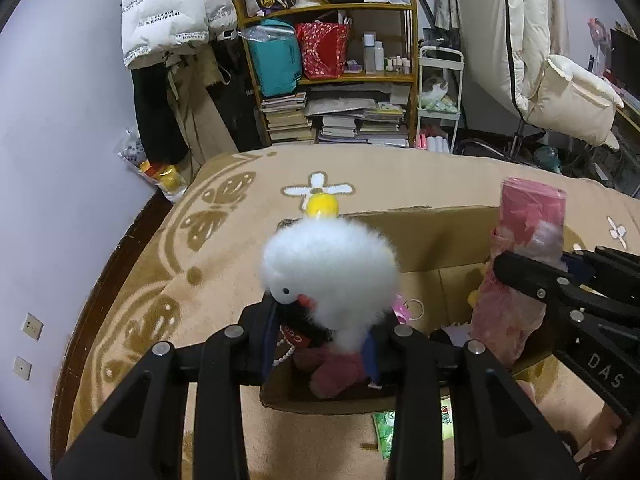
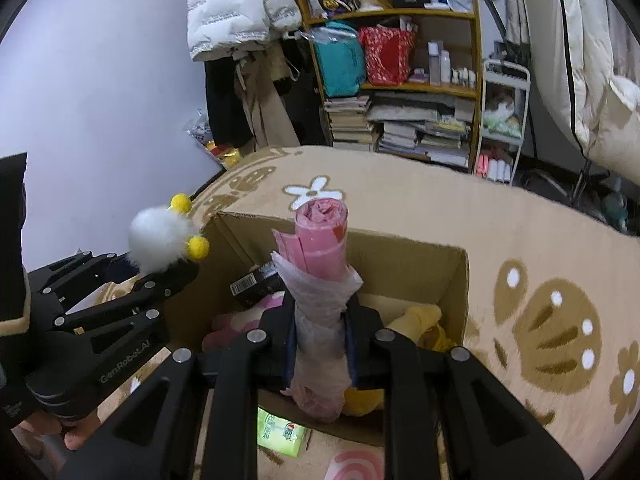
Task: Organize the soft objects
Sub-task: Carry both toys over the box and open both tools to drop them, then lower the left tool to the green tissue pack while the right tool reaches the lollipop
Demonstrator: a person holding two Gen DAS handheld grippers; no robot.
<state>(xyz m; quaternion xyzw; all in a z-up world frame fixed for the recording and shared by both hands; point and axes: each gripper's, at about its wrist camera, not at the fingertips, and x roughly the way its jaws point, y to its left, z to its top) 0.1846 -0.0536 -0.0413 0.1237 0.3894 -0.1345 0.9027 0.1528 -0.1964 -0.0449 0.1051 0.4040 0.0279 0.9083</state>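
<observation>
My left gripper [image 1: 326, 328] is shut on a fluffy white plush toy [image 1: 330, 268] with yellow pom-poms, a red beak and pink legs, held over the near left corner of an open cardboard box [image 1: 424, 236]. The toy also shows in the right wrist view [image 2: 160, 240]. My right gripper [image 2: 320, 340] is shut on a roll of pink plastic bags [image 2: 320, 276], held upright over the box [image 2: 452, 280]. The roll also shows in the left wrist view [image 1: 520, 264]. Inside the box lie a yellow plush [image 2: 420, 320], a pink plush [image 2: 240, 324] and a black packet [image 2: 256, 286].
The box stands on a tan blanket with flower patterns [image 2: 520, 240]. A green packet [image 2: 280, 432] lies on the blanket by the box's near side. A cluttered bookshelf [image 1: 340, 80], hanging coats [image 1: 172, 20] and a white cart [image 1: 438, 96] stand behind.
</observation>
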